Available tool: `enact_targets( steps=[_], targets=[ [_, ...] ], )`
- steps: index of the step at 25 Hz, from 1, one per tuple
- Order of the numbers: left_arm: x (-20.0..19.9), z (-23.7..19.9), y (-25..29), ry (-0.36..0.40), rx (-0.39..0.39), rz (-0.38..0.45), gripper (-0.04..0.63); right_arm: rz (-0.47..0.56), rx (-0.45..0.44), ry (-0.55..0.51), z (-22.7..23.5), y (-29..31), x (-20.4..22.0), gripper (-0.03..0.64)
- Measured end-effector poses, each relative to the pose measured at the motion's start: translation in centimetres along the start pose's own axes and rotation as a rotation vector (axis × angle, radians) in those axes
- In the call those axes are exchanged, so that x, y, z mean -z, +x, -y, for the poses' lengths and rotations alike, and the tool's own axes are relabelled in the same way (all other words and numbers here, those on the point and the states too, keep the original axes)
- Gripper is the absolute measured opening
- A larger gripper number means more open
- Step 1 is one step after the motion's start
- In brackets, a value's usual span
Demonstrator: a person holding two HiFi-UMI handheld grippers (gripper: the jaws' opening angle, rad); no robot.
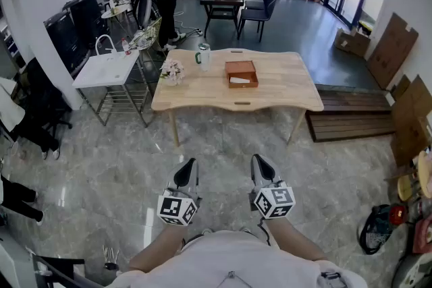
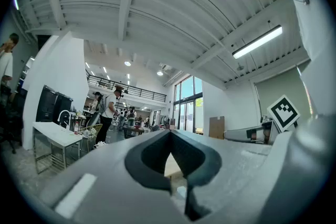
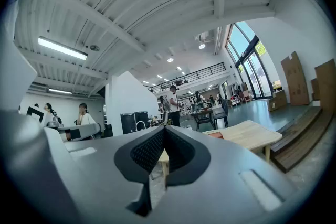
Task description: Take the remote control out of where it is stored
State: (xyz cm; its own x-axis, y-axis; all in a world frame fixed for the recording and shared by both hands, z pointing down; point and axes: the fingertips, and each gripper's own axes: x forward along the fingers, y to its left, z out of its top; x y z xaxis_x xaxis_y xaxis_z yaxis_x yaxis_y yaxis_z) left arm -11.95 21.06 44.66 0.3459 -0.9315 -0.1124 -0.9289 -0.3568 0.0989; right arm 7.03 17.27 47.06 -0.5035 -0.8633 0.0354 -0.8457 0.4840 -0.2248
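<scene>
Left gripper (image 1: 187,173) and right gripper (image 1: 260,168), jaws closed on nothing, hover well short of a pale wooden table (image 1: 283,88); the open brown box (image 1: 241,67) on that table holds what may be the white remote control (image 1: 239,80).

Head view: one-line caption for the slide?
Start pose: left gripper and right gripper, shut and empty, held low, well short of the wooden table carrying the open brown box.

Wooden table (image 1: 283,88): light top, on the grey marbled floor (image 1: 101,172).
Bottle (image 1: 204,56): upright near the table's far edge.
Flowers (image 1: 173,72): small bunch, left of the bottle.
White side table (image 1: 108,69): beside the wooden table's left end (wire shelf beneath).
</scene>
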Motion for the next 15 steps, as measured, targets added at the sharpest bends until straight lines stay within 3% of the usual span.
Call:
enact_targets(
  steps=[15],
  targets=[
    [0.9, -2.8, -0.5, 0.014, 0.023, -0.034, 0.0, -0.014, 0.017, -0.011, -2.1, 1.0, 1.4, 0.026]
  ],
)
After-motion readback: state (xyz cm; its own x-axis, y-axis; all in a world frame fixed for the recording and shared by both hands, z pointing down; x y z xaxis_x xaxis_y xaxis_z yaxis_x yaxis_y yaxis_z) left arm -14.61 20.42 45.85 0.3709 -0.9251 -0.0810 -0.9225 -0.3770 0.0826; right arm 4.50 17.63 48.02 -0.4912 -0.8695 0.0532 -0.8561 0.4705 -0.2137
